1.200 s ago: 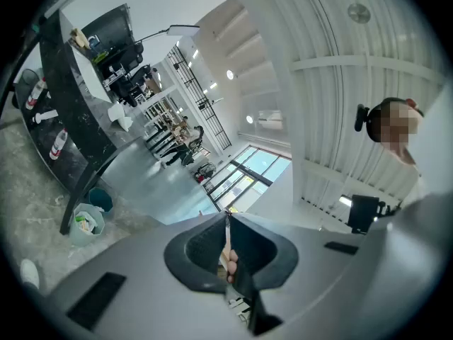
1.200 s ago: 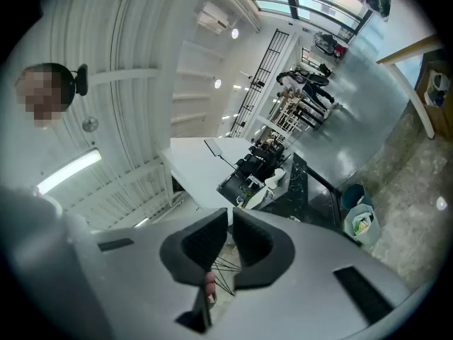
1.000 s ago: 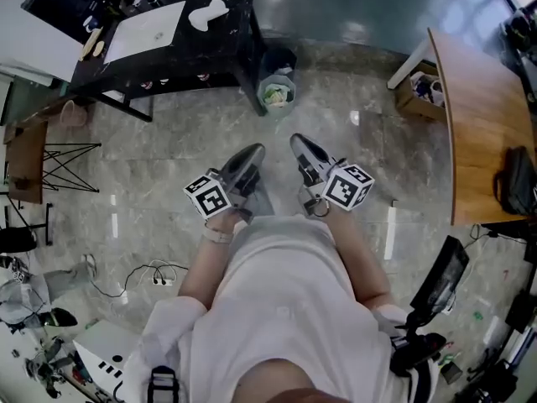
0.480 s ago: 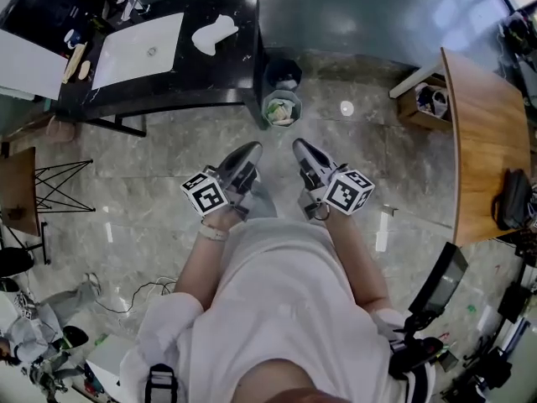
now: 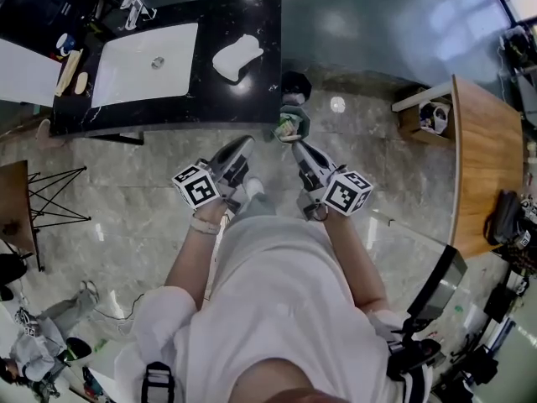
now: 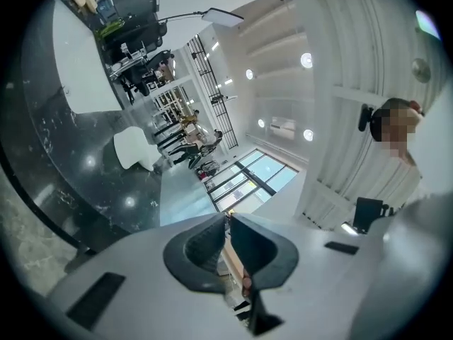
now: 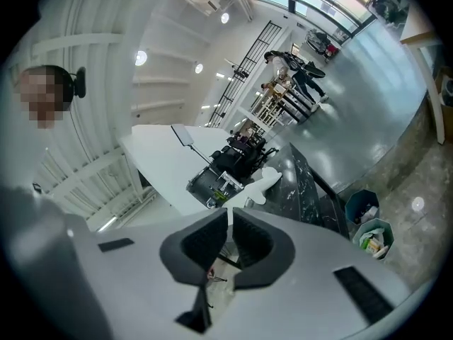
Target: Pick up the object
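Note:
A white curved object (image 5: pixel 237 57) lies on the black marble counter (image 5: pixel 243 99), to the right of the white sink (image 5: pixel 143 64). It also shows in the left gripper view as a white object (image 6: pixel 134 149) and in the right gripper view as a white object (image 7: pixel 263 183). My left gripper (image 5: pixel 242 143) and right gripper (image 5: pixel 296 147) are held side by side in front of the person's body, pointing toward the counter and well short of it. Both are shut with nothing between the pads, as the left gripper (image 6: pixel 228 218) and right gripper (image 7: pixel 231 214) show close up.
A faucet (image 5: pixel 137 2) and small items stand at the counter's back. Two waste bins (image 5: pixel 289 127) sit on the floor at the counter's right end, just ahead of the right gripper. A wooden table (image 5: pixel 487 166) stands at the right, a cable and equipment at lower left.
The counter, sink and bins have drawn closer to the grippers as the person walks toward them. Both grippers stay shut and keep their pose.

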Demonstrator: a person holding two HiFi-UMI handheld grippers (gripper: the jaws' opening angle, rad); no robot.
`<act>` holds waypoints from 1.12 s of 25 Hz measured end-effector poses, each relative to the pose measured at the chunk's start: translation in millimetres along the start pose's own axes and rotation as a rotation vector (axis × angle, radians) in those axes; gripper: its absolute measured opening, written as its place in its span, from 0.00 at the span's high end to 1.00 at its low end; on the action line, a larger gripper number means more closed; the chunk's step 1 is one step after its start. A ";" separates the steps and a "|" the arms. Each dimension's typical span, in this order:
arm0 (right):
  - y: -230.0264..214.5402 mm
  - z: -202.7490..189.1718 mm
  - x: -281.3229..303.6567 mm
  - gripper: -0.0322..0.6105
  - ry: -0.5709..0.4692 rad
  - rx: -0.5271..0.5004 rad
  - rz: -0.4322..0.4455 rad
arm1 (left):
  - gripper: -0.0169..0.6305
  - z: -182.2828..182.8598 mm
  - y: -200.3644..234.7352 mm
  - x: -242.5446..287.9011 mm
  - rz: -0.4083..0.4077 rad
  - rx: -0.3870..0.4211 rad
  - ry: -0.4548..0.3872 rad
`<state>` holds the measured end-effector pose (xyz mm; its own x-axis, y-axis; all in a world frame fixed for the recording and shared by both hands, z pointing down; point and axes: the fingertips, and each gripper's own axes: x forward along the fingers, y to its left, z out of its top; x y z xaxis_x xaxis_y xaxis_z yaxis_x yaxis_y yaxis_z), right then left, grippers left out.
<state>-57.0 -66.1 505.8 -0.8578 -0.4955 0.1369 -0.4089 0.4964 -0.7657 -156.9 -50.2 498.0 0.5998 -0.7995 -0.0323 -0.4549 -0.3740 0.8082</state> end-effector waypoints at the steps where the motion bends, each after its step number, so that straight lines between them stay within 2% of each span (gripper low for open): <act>1: -1.4 0.8 7.0 0.92 0.007 0.000 -0.001 | 0.96 7.2 7.4 0.3 -0.002 -0.001 -0.010; 5: -9.5 4.9 25.7 0.92 0.046 -0.004 0.004 | 0.96 26.0 30.0 2.6 0.018 0.017 -0.057; 8: -17.2 14.9 33.6 0.92 0.068 -0.008 0.021 | 0.96 31.8 34.4 9.7 0.070 0.057 -0.029; 11: -24.6 30.9 36.1 0.92 0.073 -0.021 0.036 | 0.96 35.4 48.4 15.0 0.106 0.106 -0.051; 13: -29.2 45.7 36.9 0.92 0.062 -0.028 0.041 | 0.96 38.6 57.7 19.9 0.155 0.163 -0.037; 17: -34.2 71.3 38.6 0.92 0.038 -0.048 0.048 | 0.96 55.7 79.3 35.8 0.253 0.330 0.042; 20: -37.1 78.7 35.9 0.92 0.035 -0.062 0.046 | 0.95 71.8 96.7 45.3 0.300 0.399 0.067; 21: -38.2 81.0 36.2 0.92 0.035 -0.065 0.044 | 0.94 76.7 103.0 48.6 0.312 0.412 0.075; 24: -36.7 91.3 40.1 0.92 0.038 -0.097 0.040 | 0.76 87.3 122.1 58.9 0.348 0.458 0.115; 28: -27.9 108.8 53.1 0.92 0.036 -0.123 0.049 | 0.60 99.1 148.5 67.0 0.421 0.550 0.183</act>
<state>-57.2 -183.8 466.1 -0.8872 -0.4439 0.1257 -0.3999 0.6042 -0.6892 -249.5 -205.9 557.5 0.3793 -0.8546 0.3547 -0.9090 -0.2725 0.3155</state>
